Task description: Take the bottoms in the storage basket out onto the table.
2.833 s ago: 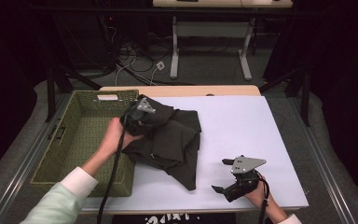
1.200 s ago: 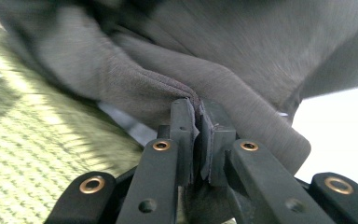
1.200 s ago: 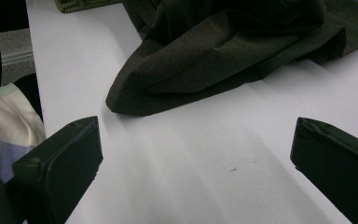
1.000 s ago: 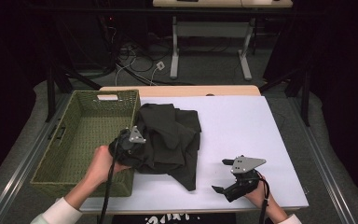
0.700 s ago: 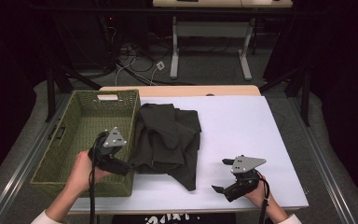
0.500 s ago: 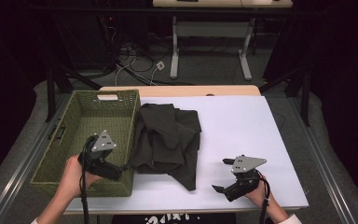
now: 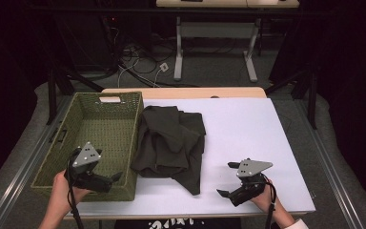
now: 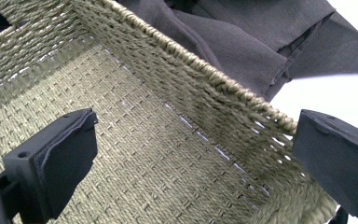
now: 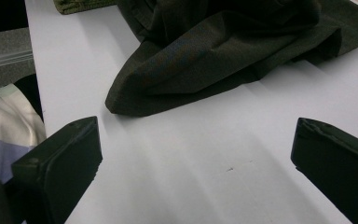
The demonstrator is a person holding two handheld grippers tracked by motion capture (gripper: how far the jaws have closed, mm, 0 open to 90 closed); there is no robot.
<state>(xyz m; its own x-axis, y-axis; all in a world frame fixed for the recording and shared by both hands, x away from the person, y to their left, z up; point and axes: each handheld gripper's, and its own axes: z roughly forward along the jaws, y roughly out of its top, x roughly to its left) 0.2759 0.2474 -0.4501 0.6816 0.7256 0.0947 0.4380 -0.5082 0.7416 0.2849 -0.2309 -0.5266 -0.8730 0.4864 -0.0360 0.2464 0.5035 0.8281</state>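
The dark garment [image 7: 171, 143] is spread on the white table [image 7: 248, 129] just beside the basket [image 7: 106, 125], nearer to the left gripper [image 7: 114, 177], whose jaws have just been opened wide with nothing between them, than to the equally empty, wide-open right gripper [image 7: 223, 192].

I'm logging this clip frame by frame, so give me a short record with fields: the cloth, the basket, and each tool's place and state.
cloth: dark garment, crumpled on the white table, beside the basket's right wall, free of both tools
basket: green woven basket at the table's left, nothing seen inside
left tool: left tool over the basket's near right corner; jaws have just been opening, now wide, nothing between them
right tool: right tool near the table's front edge, right of the garment, jaws open, holding nothing
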